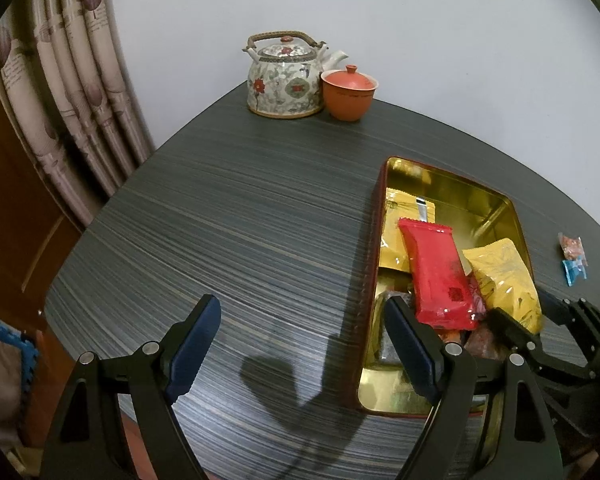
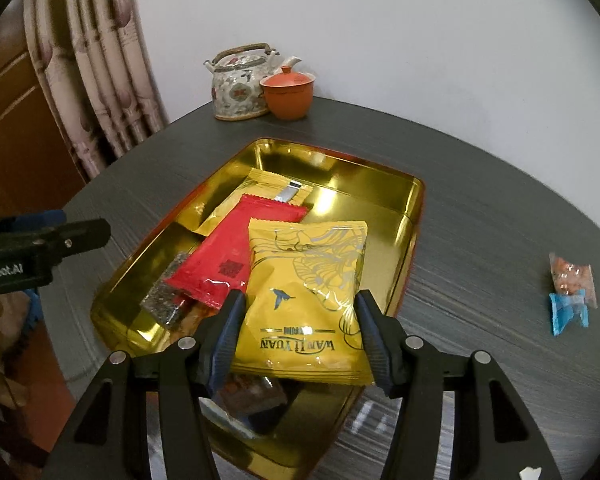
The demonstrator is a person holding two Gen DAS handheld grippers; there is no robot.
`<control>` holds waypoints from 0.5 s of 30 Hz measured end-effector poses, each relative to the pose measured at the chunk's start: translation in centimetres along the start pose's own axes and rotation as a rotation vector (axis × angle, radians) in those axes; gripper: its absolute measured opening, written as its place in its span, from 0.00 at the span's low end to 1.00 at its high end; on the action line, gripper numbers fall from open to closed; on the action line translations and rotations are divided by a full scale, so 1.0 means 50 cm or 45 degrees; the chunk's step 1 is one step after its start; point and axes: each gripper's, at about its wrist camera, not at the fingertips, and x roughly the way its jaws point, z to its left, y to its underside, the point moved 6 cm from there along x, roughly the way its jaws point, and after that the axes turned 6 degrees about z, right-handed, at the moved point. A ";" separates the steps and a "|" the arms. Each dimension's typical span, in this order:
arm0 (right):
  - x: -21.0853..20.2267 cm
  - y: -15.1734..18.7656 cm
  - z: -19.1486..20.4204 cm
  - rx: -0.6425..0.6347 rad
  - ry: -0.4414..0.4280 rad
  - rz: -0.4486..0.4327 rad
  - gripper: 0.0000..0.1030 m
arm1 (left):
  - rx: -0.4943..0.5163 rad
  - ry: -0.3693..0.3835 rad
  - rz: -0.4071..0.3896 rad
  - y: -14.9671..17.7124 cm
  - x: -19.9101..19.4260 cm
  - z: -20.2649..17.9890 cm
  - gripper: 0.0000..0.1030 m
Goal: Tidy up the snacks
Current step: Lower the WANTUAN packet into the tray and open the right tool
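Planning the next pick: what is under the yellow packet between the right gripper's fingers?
Beneath the yellow packet lie the red packet's edge and a dark wrapped snack in the gold tin. Anything else under it is covered.

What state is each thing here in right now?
Gold tin: lid off, partly filled.
Yellow packet: between the right claw's fingers, over the tin.
Left claw: open, empty.
Teapot: lidded.
Orange cup: lidded.
Two small candies: on the table, outside the tin.

I see a floral teapot touching an orange lidded cup at the table's far edge; curtain left.
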 end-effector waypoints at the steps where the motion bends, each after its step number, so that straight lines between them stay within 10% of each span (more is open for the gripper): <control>1: 0.001 0.000 0.004 -0.011 -0.003 0.003 0.53 | -0.001 0.003 0.003 0.000 0.000 0.000 0.81; 15: -0.061 -0.011 -0.071 0.041 -0.071 -0.080 0.64 | 0.013 -0.005 0.010 -0.001 0.001 -0.005 0.81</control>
